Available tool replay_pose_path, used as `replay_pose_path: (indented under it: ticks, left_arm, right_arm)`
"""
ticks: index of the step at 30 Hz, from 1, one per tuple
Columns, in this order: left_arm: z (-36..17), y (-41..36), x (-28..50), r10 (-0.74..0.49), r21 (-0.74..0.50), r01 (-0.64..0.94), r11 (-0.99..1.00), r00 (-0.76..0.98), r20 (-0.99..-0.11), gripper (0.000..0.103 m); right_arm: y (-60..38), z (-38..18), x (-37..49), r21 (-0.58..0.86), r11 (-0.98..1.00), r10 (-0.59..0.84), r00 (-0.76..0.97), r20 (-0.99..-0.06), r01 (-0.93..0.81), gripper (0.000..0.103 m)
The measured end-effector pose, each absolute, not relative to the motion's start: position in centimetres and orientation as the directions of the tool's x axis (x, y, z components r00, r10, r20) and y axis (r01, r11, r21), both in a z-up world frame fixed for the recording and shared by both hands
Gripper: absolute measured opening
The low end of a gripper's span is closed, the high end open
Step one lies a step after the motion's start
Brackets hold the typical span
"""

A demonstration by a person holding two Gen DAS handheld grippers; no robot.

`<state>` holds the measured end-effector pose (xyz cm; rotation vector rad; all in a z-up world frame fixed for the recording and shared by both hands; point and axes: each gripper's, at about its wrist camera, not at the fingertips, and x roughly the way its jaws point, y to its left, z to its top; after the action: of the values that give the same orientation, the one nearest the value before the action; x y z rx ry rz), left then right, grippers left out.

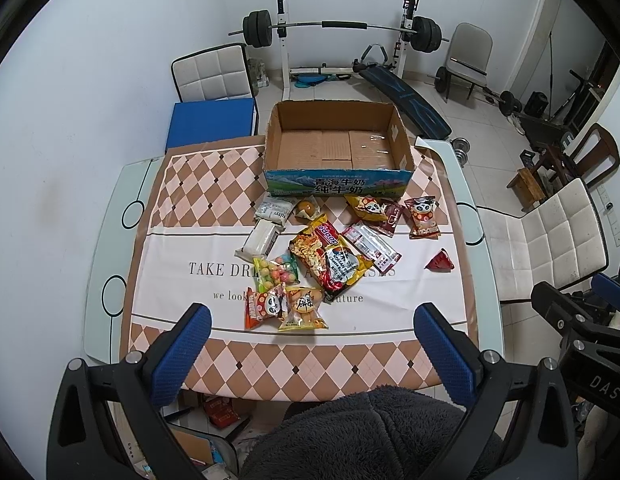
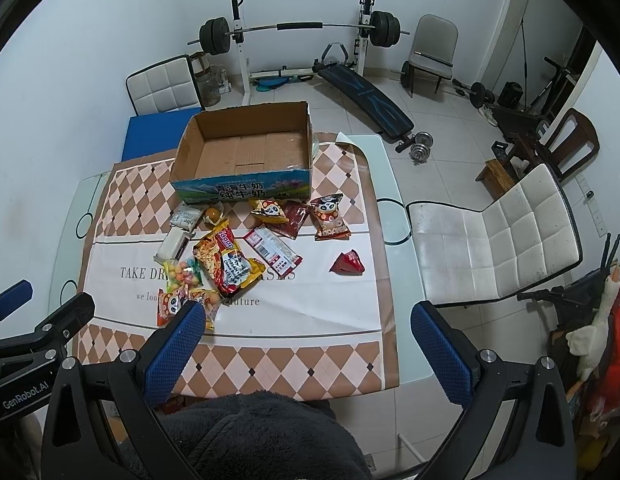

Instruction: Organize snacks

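An empty cardboard box stands at the far side of the table. Several snack packets lie scattered in front of it: a large noodle packet, white packets, panda-print packets, a candy-ball bag and a small red packet. My left gripper is open and empty above the table's near edge. My right gripper is open and empty, near the front right of the table.
The table has a checkered cloth over a glass top. White chairs stand to the right and behind. A blue pad lies behind the table. A barbell rack and bench are further back.
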<state>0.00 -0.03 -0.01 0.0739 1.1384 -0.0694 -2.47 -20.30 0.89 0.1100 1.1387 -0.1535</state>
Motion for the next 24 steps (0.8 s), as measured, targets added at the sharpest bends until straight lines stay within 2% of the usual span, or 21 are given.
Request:
replay_pose_path:
  ticks: [24]
  left_arm:
    - [-0.01, 0.00, 0.02, -0.016, 0.025, 0.092, 0.995, 0.421, -0.907, 0.103]
  right_arm:
    - [-20.33, 1.03, -2.24, 0.012, 0.984, -0.064, 0.411, -0.909, 0.179, 0.103]
